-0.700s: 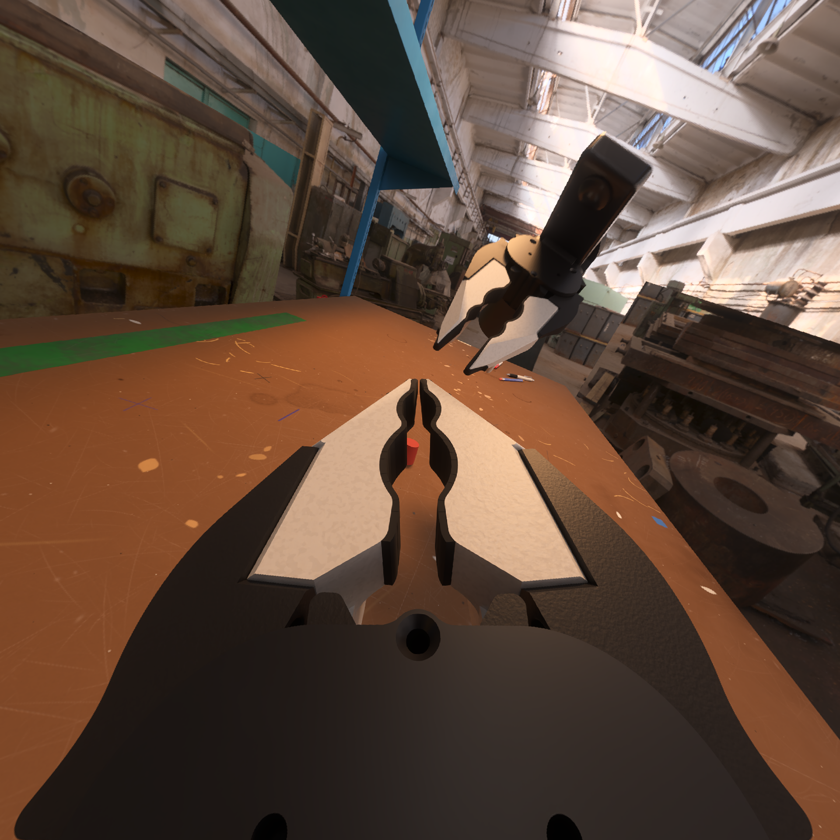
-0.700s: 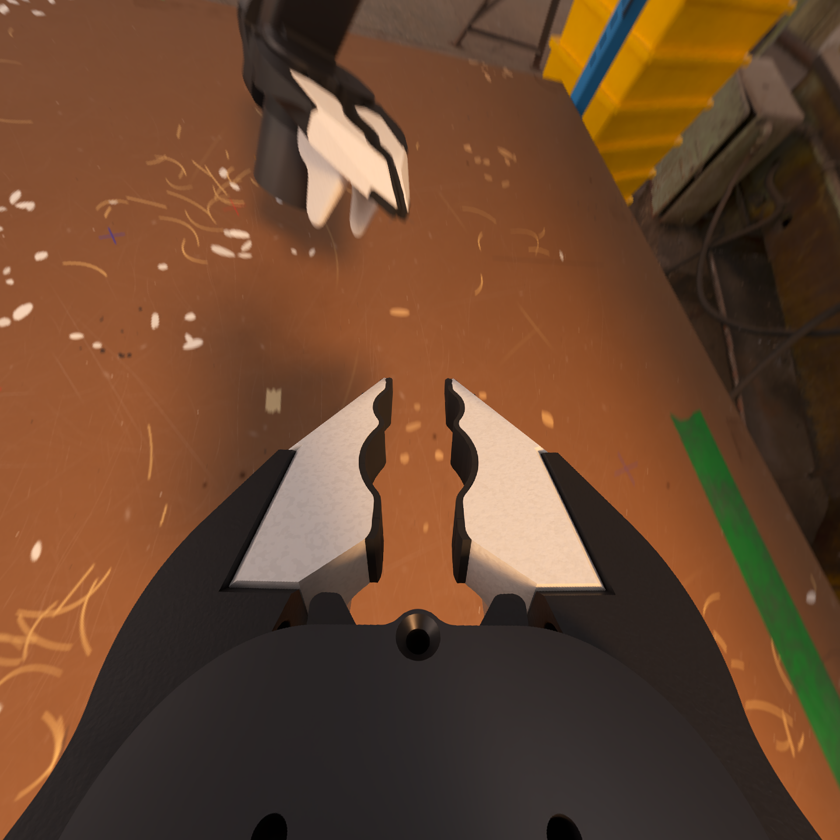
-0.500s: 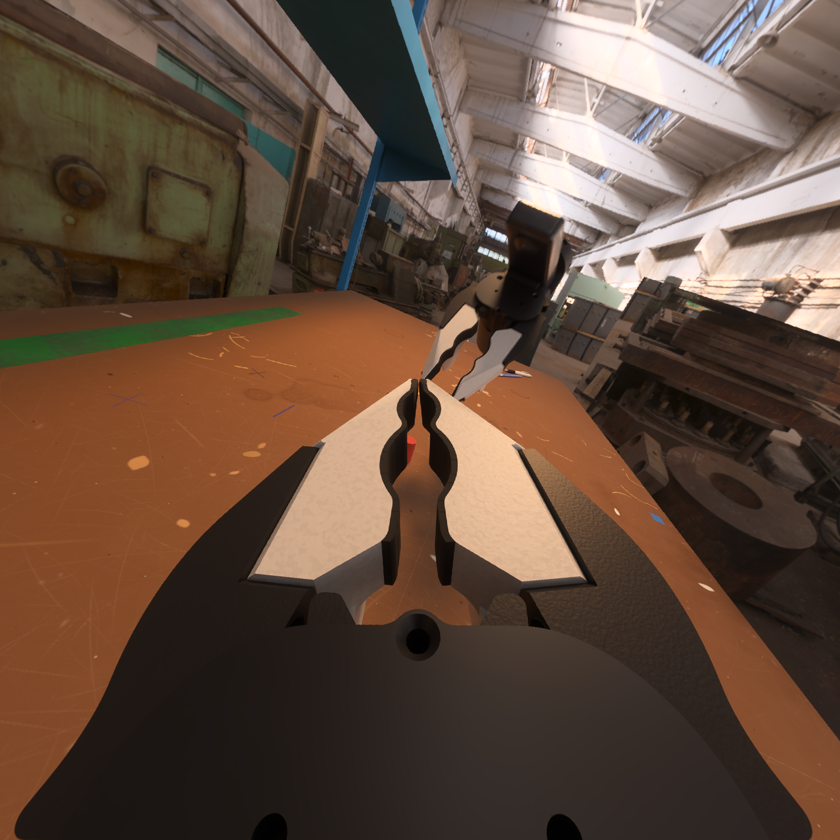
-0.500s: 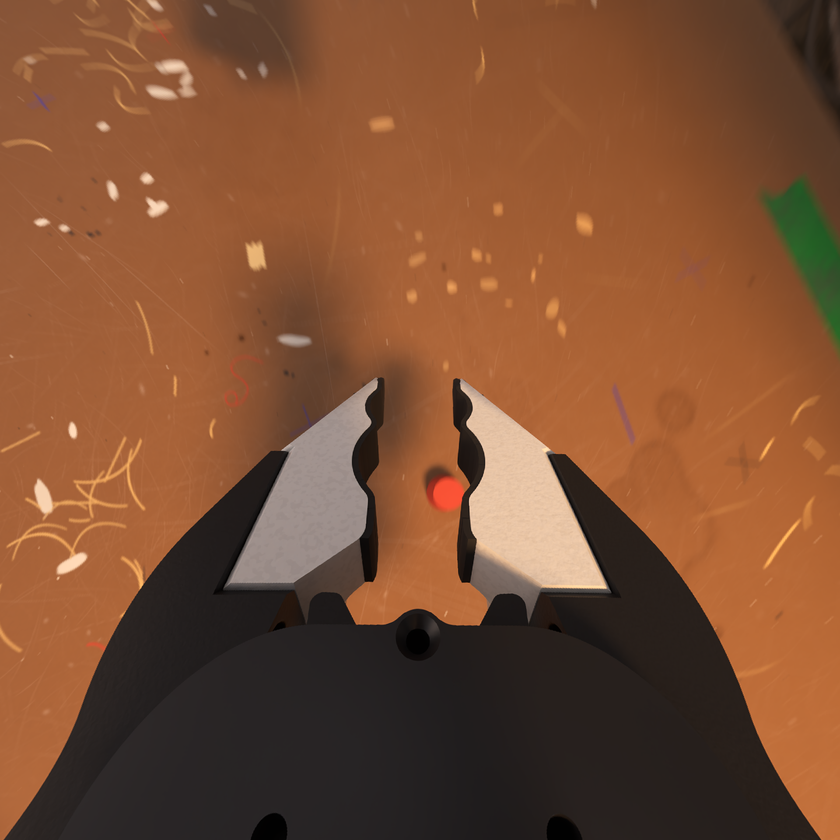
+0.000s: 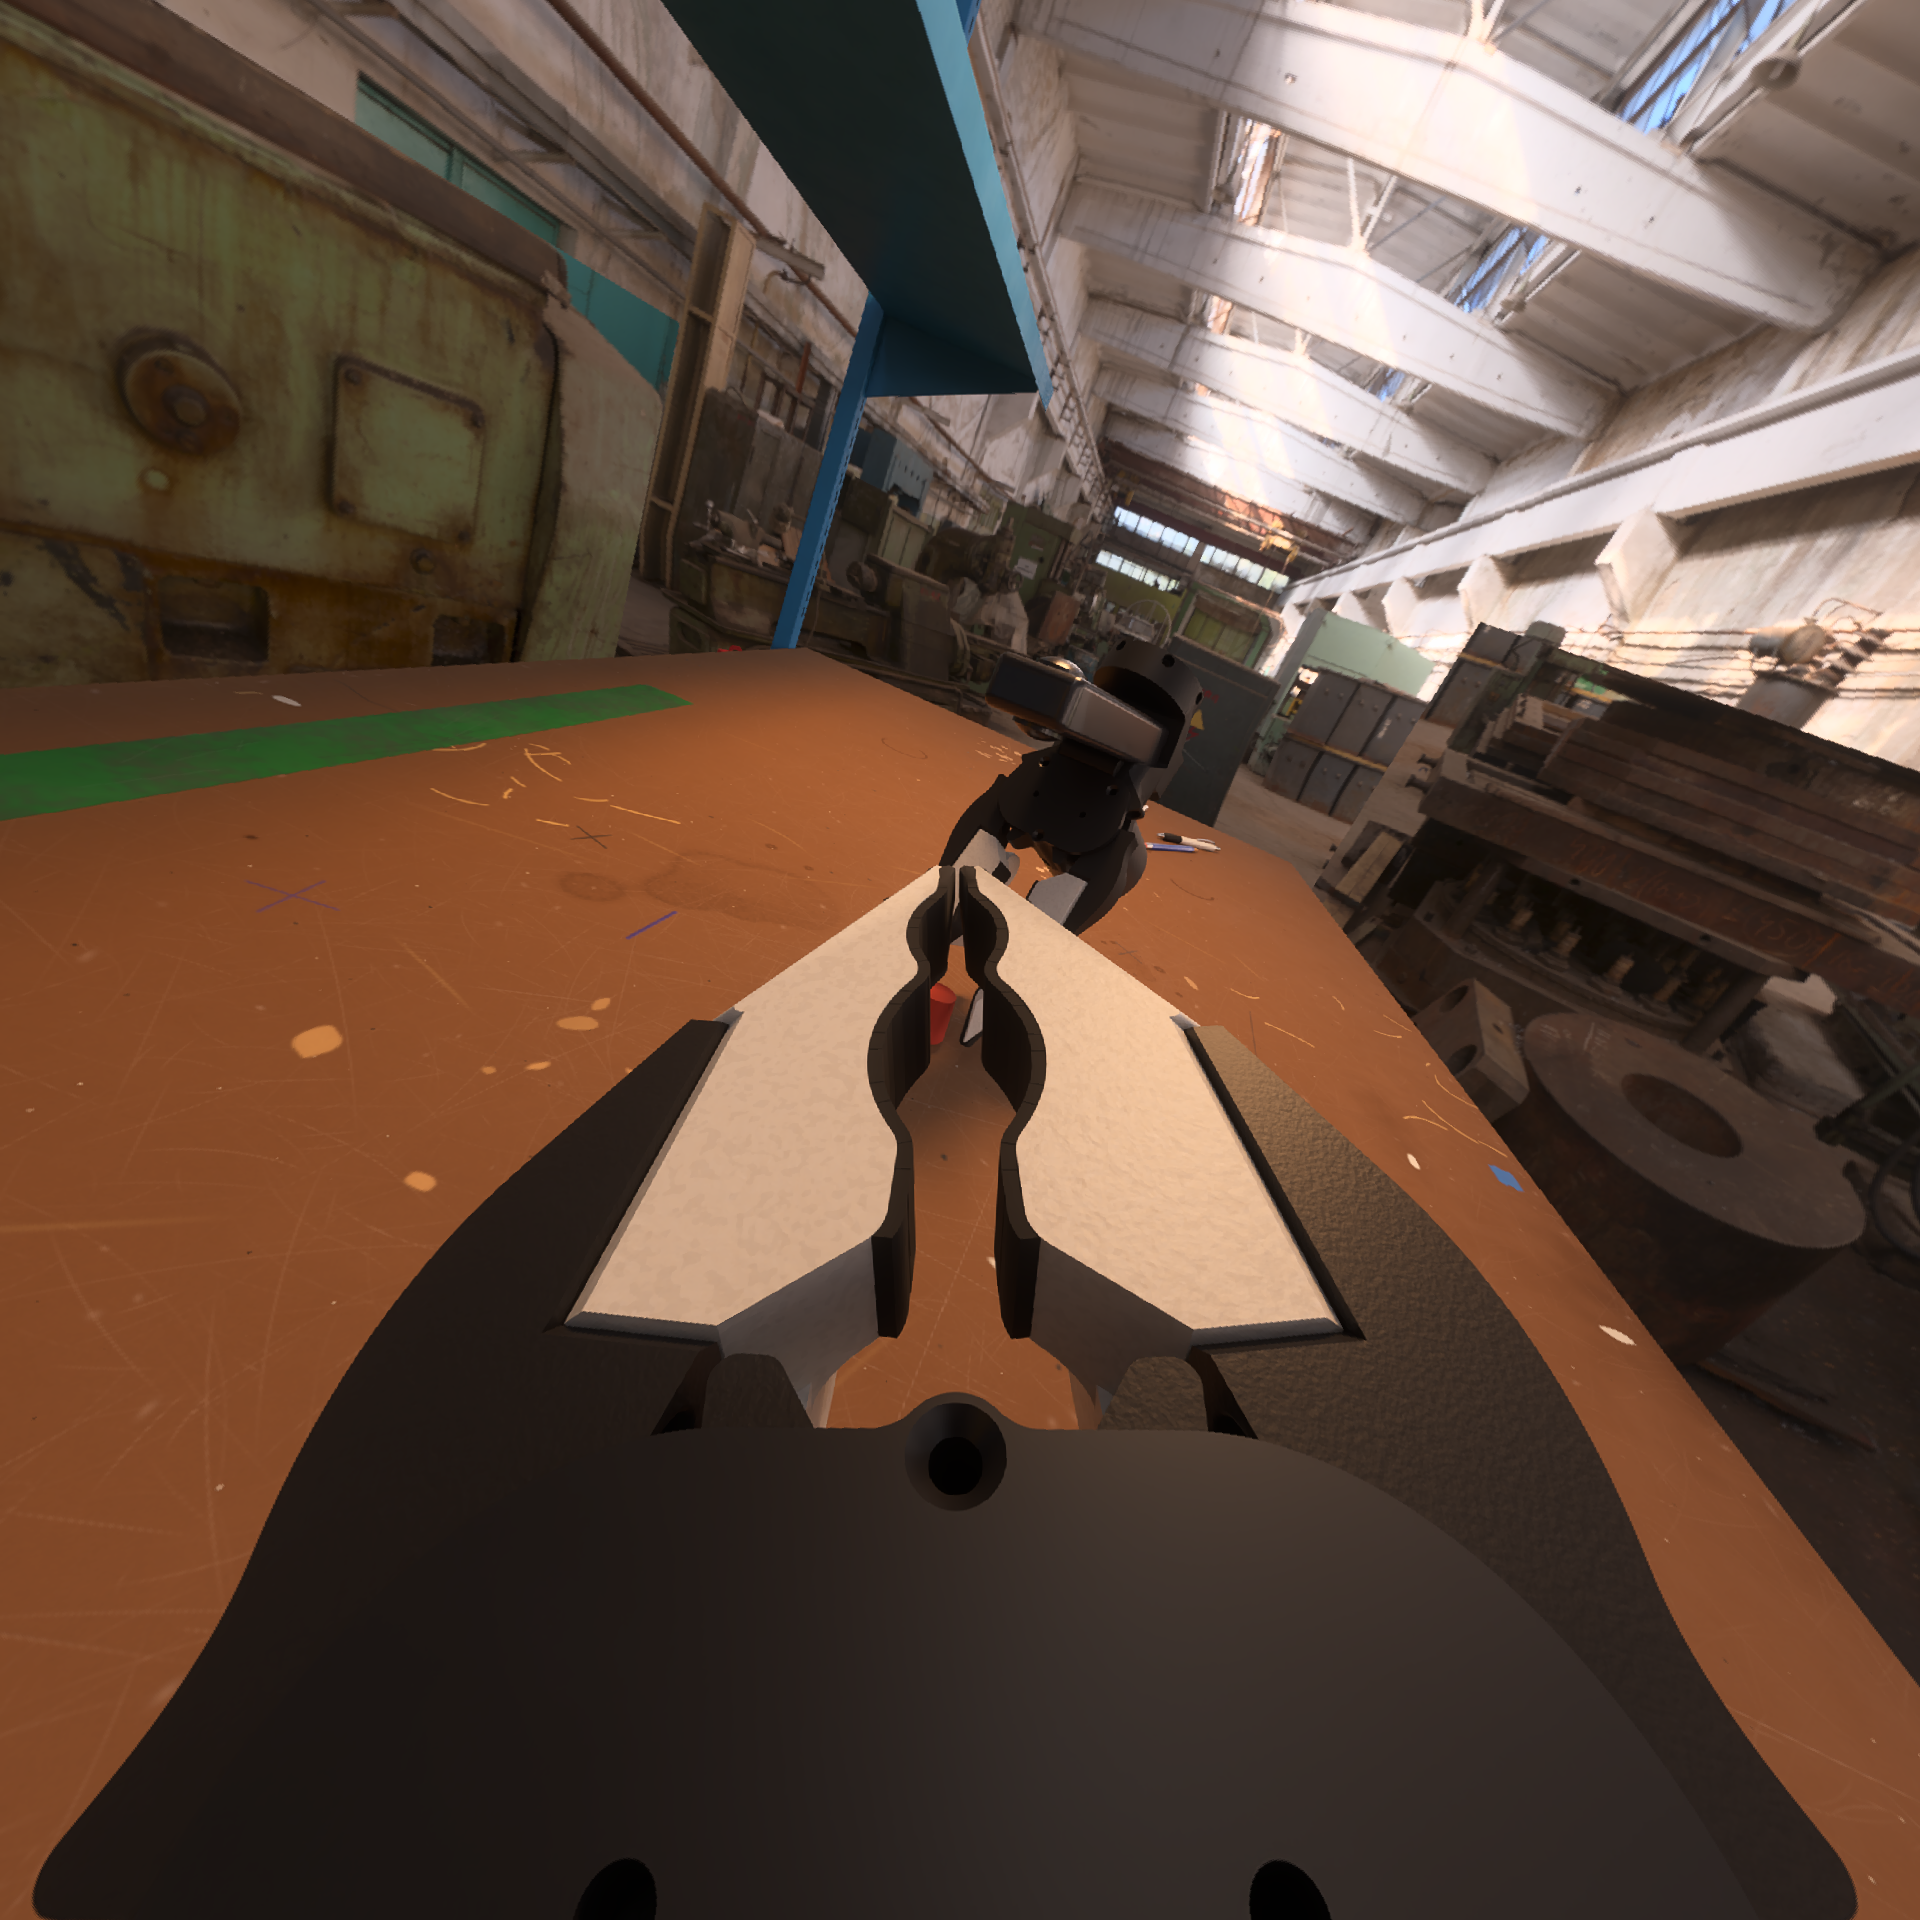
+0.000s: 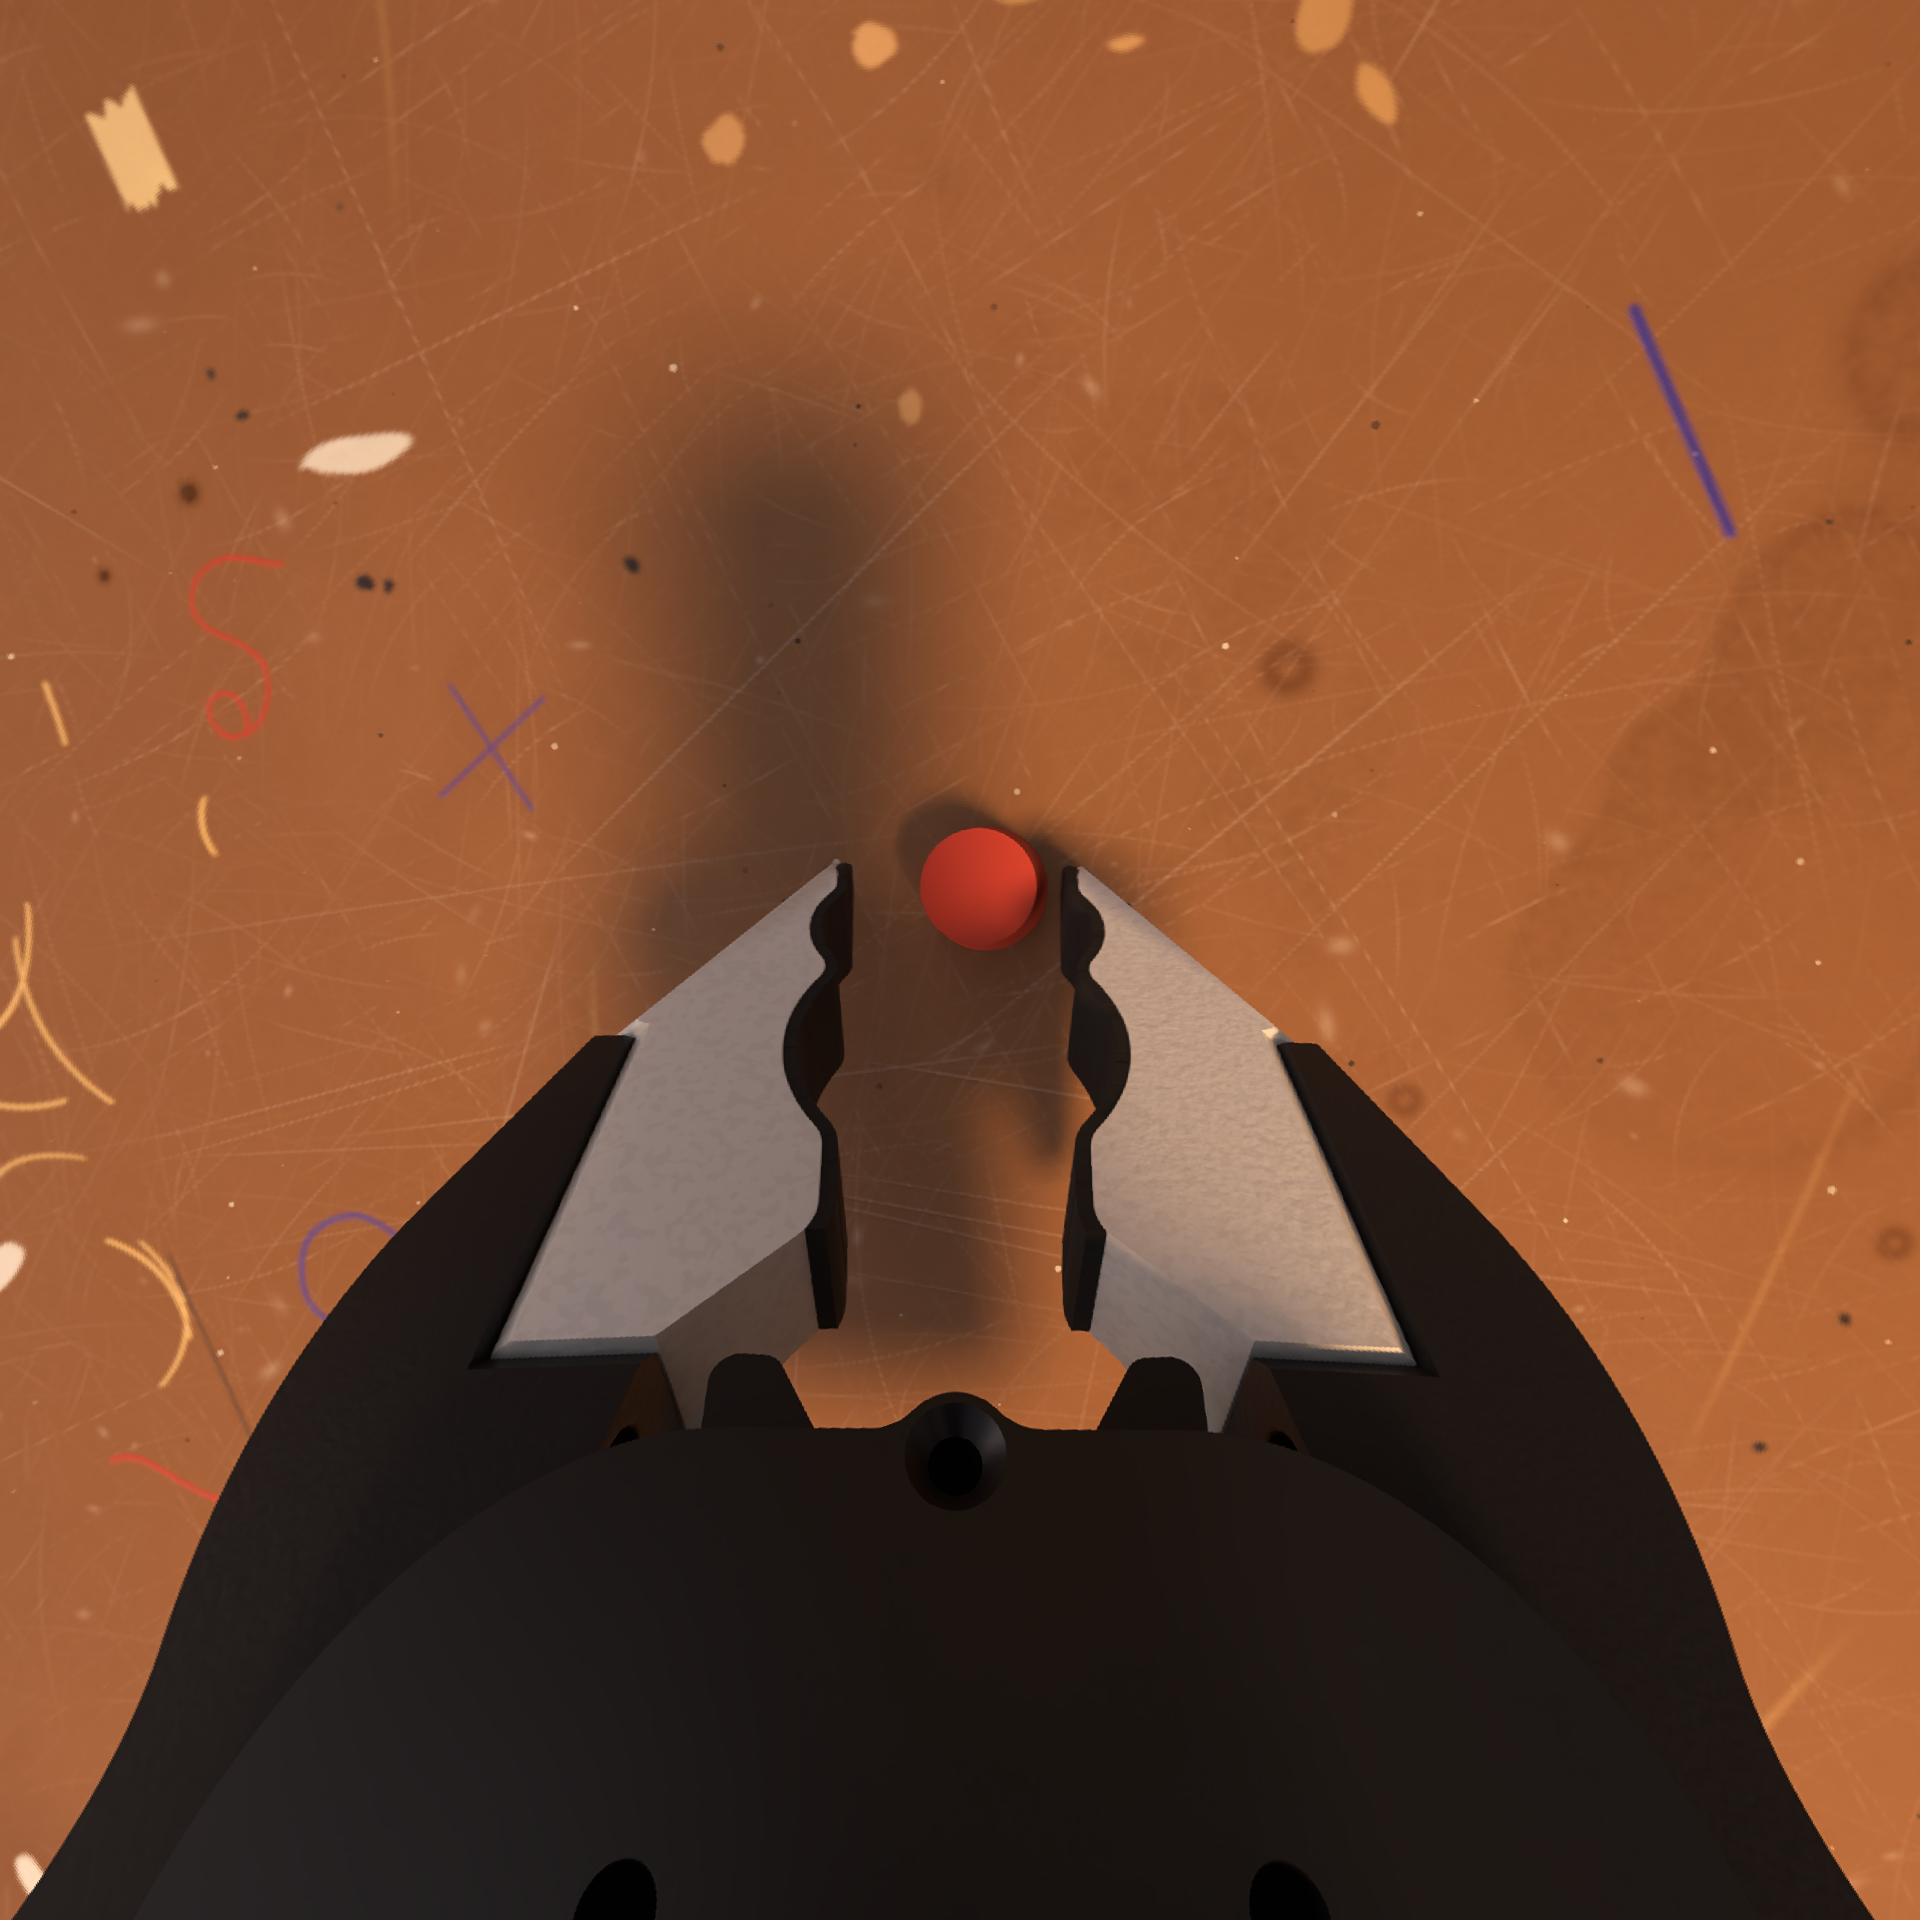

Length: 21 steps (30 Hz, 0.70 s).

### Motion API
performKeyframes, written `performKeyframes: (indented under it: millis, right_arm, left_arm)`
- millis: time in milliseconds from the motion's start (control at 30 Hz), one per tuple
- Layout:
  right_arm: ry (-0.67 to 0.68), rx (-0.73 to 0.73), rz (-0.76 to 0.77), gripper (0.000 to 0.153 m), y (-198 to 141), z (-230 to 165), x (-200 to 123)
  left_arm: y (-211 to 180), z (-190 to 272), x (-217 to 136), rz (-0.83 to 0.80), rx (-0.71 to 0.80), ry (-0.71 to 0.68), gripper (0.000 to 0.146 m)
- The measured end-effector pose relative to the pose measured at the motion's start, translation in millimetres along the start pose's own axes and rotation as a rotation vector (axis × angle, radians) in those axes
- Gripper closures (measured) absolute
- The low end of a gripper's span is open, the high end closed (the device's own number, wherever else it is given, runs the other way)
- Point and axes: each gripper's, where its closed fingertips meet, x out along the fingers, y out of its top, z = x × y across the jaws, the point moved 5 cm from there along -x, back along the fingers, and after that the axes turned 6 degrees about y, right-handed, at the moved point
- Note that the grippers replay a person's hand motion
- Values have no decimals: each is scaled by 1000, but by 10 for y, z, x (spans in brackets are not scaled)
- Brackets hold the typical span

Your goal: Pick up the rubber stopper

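The right wrist view looks straight down on the rubber stopper (image 6: 980, 888), a small red plug with a round top, standing upright on the scratched orange-brown tabletop (image 6: 1351, 520). It sits between the tips of the right gripper (image 6: 956, 883), nearer the right-hand finger (image 6: 1184, 1143). The jaws are spread fairly wide with bare table between them, and I can't tell for sure if that finger's tip is touching the stopper or just beside it.

The left wrist view gives what the top-down one can't: a low side angle across the table (image 5: 312, 1143). There the stopper (image 5: 941, 1013) peeks through the slot in the left gripper (image 5: 957, 883), showing its side as a short red cylinder. The left gripper's jaws are nearly together at the tips and hold nothing. Past them the right gripper (image 5: 1013, 894) is visible from outside, its black body tipped down at the table, mostly hidden behind the left fingers.

Both sets of fingers are pale and grainy on the flat faces, with wavy black inner edges. The table has paint flecks, pen marks and a green stripe (image 5: 312, 743) along one edge, seen only from the left. A couple of pens (image 5: 1184, 842) lie near the far edge.
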Motion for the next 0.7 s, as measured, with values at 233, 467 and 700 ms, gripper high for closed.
performKeyframes:
  millis: [233, 467, 700]
  right_arm:
    - [-24, -17, 13, 129, -31, 17, -8]
    - [-13, -41, 47, 129, 45, -40, -63]
    - [98, -141, 260, 129, 407, -313, -389]
  left_arm:
    - [-2, 5, -2, -1, 2, 2, 145]
    - [-6, 6, 2, -3, 3, 3, 145]
    - [-17, -4, 15, -4, -2, 1, 145]
